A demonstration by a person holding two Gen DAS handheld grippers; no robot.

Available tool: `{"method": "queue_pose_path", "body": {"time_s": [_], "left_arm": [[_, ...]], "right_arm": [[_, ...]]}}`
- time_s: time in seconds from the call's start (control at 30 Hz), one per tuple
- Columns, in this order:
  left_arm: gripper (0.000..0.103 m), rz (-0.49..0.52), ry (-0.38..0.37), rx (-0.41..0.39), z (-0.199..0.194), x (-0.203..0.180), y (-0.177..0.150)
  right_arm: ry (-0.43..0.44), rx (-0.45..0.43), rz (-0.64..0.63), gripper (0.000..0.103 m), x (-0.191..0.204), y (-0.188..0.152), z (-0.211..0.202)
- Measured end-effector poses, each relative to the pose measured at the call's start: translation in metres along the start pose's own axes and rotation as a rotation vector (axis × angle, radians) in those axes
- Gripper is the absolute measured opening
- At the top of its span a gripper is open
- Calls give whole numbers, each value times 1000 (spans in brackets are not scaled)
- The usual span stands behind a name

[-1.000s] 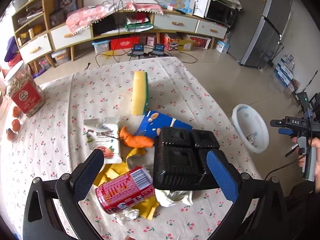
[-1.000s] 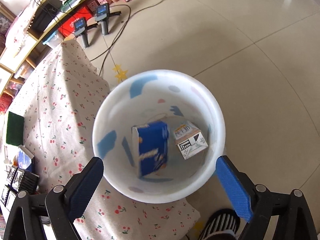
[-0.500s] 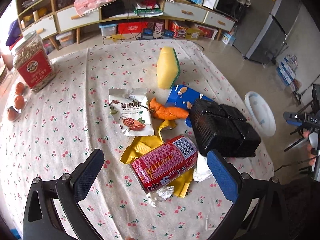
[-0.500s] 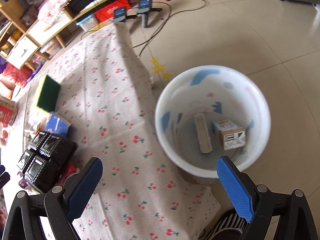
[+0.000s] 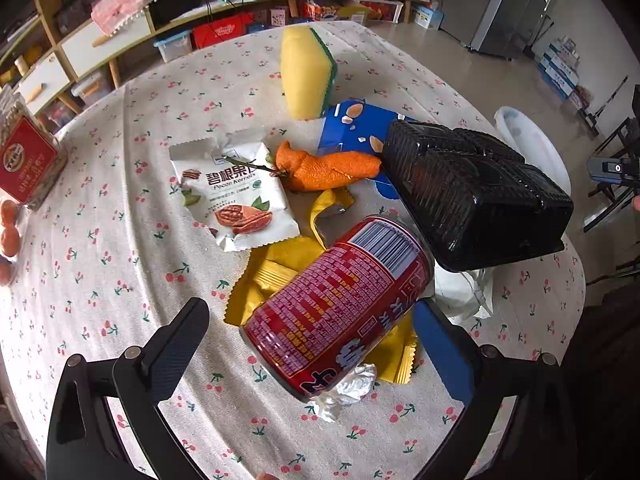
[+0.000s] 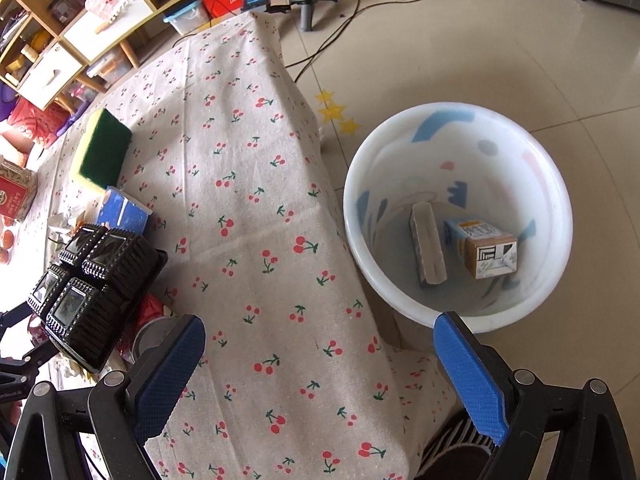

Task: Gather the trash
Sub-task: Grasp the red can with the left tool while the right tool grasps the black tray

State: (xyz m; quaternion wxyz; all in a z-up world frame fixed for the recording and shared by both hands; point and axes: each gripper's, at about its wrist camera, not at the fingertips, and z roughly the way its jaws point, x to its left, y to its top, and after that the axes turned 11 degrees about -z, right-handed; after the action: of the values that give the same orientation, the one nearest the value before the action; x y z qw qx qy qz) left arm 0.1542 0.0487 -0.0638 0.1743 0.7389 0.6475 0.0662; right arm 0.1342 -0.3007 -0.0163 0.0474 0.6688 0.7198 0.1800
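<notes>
A red drink can (image 5: 340,304) lies on its side on yellow wrappers (image 5: 276,272), between the fingers of my open left gripper (image 5: 316,332). Behind it lie a white pecan snack packet (image 5: 236,192), an orange peel (image 5: 324,166), a blue box (image 5: 352,128) and a black plastic tray (image 5: 476,196). Crumpled white tissue (image 5: 348,392) sits under the can. My right gripper (image 6: 316,356) is open and empty over the table's edge, beside a white bin (image 6: 460,216) on the floor holding two small cartons (image 6: 484,248).
A yellow and green sponge (image 5: 308,72) stands at the table's far side. A red-labelled jar (image 5: 24,160) and oranges (image 5: 10,236) sit at the left. The black tray (image 6: 92,280) and sponge (image 6: 102,154) also show in the right wrist view. Shelves line the wall.
My left gripper has moved down and forward so the red can now lies between its fingers. My right gripper has swung left from above the bin toward the table.
</notes>
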Motion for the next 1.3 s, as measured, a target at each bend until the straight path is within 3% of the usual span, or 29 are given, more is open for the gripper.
{"method": "queue_pose_path", "body": {"time_s": [0.2,0.47,0.63,0.73,1.0,1.13,1.3], "left_arm": [[75,-6,-44,52,11,-8,2],[62,-130,-163,44,-1,2,2],[61,-240,-110,78,-10,20,-7],[61,-219,-132,153,-7,21,-13],[62,-174,-114,152,-10,15,4],[63,-102,-125,245,-4,5,4],[65,-80,-112,265,-6,5,1]], "right_arm": [[-3,5,-22,96,14,4,4],[14,13,-70,96,41,10,12],[28,2,-53,96,49,17,15],[43,4,-45,96,55,21,18],[65,10,-81,96,77,29,24],[86,11,-86,96,85,33,27],[130,24,-93,96,96,37,34]]}}
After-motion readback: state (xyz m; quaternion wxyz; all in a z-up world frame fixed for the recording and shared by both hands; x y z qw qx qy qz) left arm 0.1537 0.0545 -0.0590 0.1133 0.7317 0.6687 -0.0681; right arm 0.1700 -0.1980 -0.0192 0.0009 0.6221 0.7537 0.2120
